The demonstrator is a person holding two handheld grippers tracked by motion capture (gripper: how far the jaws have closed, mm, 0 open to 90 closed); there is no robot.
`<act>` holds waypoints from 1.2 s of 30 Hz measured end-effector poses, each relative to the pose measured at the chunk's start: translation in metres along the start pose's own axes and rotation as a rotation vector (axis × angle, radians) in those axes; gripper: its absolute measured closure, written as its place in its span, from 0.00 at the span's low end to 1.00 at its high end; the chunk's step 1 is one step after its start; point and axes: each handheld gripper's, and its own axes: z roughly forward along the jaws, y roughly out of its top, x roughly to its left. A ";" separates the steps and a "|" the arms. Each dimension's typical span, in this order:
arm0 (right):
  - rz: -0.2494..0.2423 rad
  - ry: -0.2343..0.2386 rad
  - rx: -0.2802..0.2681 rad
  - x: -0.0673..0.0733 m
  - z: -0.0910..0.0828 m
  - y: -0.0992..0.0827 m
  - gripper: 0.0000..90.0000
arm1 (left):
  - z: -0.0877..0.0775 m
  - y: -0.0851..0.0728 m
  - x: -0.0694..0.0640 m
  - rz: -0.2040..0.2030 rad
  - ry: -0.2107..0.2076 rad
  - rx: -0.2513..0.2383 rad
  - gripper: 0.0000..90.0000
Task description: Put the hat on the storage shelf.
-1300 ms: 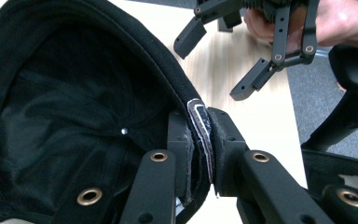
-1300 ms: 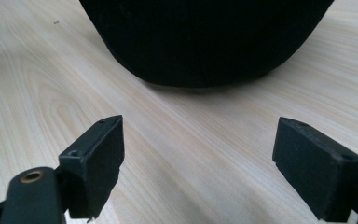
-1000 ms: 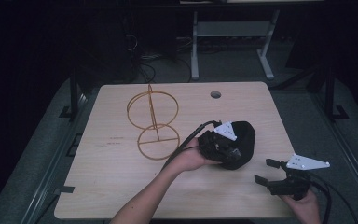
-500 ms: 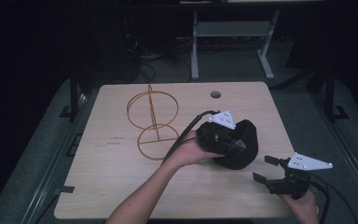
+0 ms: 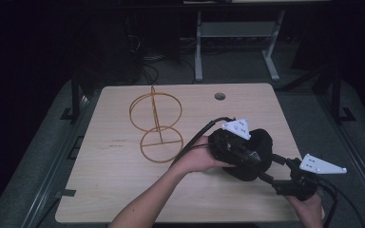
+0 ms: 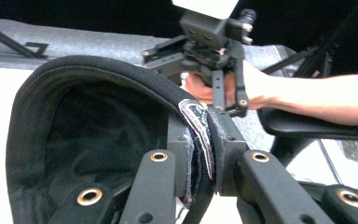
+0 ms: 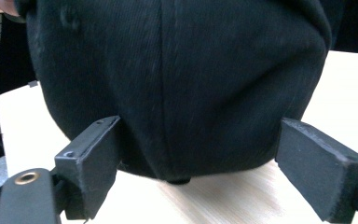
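The black cap (image 5: 256, 154) is seen lifted slightly higher than a second ago, carried up and a little to the right by the left claw (image 6: 200, 154), so that it hangs clear of the light wooden surface (image 5: 123, 190) toward its right side. The right claw (image 5: 273, 171), which stood well apart from the cap a second ago, is now found just beside it. From this it is judged that the cap is being presented to the second claw, probably so that it can be taken by both sides and carried to the gold wire stand (image 5: 158, 124), which is left untouched on the left half of the surface.

In the left gripper view, the left claw is seen pressed together on the rim of the cap, the fabric edge and its inner band being pinched tightly between the two pads; the hollow inside of the cap is turned toward that camera.

In the right gripper view, the right claw (image 7: 196, 154) is held spread wide, with the rounded crown of the cap (image 7: 177, 79) set between its fingers (image 7: 93, 163). The left finger appears to be touching or nearly touching the fabric, while a narrow gap is visible at the other; nothing is gripped by it yet.
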 end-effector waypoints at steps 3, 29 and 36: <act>-0.004 0.031 0.001 -0.001 0.000 -0.001 0.23 | 0.004 0.003 -0.003 0.019 -0.014 0.014 0.89; -0.107 0.106 -0.044 0.012 -0.007 0.005 0.95 | -0.007 0.007 -0.008 0.056 0.009 0.020 0.87; -0.113 0.089 -0.043 0.013 -0.013 0.012 0.96 | -0.017 0.006 -0.009 0.047 0.110 0.057 0.66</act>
